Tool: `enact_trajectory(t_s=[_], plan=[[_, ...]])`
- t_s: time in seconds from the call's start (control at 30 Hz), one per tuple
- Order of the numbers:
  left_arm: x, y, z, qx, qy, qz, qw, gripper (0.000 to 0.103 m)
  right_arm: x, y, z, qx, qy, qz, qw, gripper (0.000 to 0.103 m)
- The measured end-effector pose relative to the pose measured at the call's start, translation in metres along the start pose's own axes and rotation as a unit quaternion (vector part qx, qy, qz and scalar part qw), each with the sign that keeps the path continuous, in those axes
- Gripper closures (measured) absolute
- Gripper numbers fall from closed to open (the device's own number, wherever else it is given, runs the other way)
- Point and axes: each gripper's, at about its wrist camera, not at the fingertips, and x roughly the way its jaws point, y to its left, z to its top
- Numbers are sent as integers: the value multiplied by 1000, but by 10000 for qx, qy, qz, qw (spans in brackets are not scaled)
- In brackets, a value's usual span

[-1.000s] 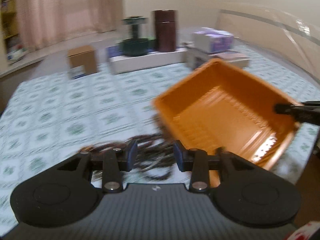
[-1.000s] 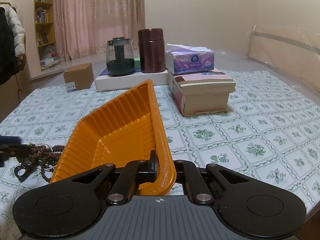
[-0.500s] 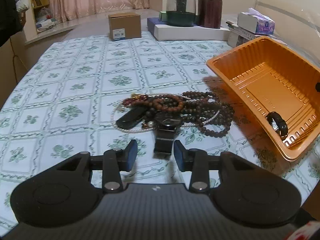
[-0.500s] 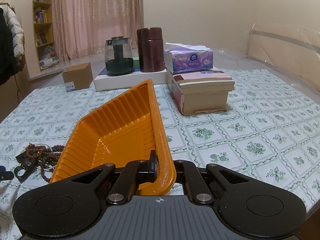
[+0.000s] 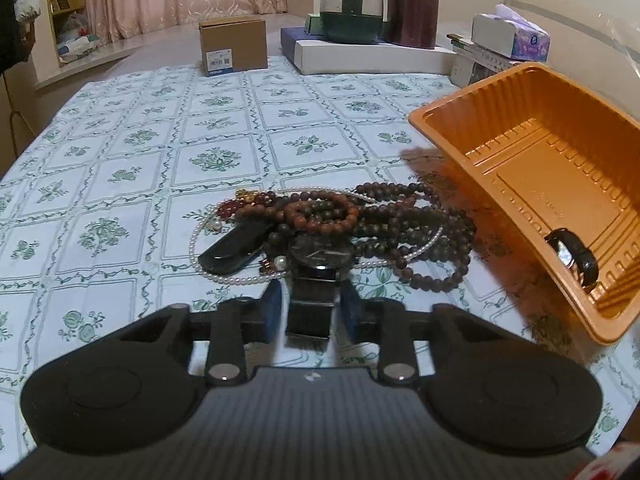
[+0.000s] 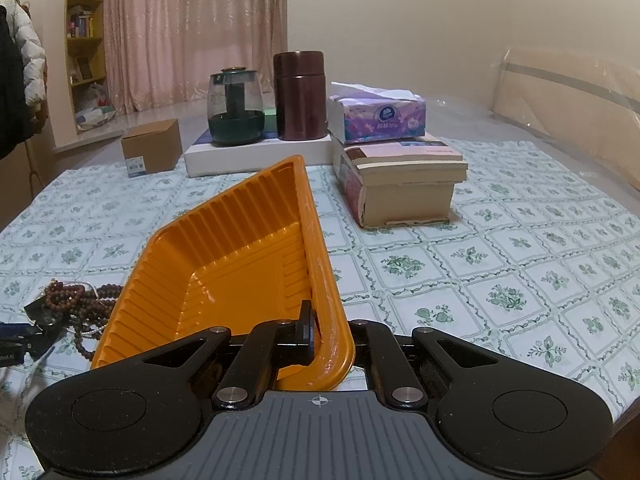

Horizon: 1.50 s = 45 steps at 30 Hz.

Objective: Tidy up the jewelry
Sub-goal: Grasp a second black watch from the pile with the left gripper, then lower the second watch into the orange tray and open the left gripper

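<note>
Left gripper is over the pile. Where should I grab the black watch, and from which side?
Take the black watch by its flat strap, coming from the near side. The strap points out of the bead pile toward the left gripper, whose closing jaws already straddle it; the face is crowded by beads.

1. Left wrist view: low, close behind the bead pile (image 5: 352, 228), facing the far boxes.
2. Right wrist view: at the orange tray (image 6: 224, 272) rim, same heading.
3. Shared: tray, beads, tablecloth (image 5: 132, 152).
</note>
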Motion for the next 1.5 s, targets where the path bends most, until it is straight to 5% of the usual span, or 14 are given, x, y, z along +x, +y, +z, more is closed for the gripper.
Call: enact_trajectory(t_s=[0.83, 1.2, 1.5], plan=[[-62, -13, 21, 58, -192, -110, 9997, 84, -3, 4, 1, -20, -23, 26, 10000, 97], [-71, -73, 55, 363, -506, -886, 9941, 84, -4, 4, 1, 7, -25, 44, 10000, 97], [-45, -140, 61, 646, -327, -1655, 9835, 84, -3, 1, 1, 67, -9, 80, 9999, 97]])
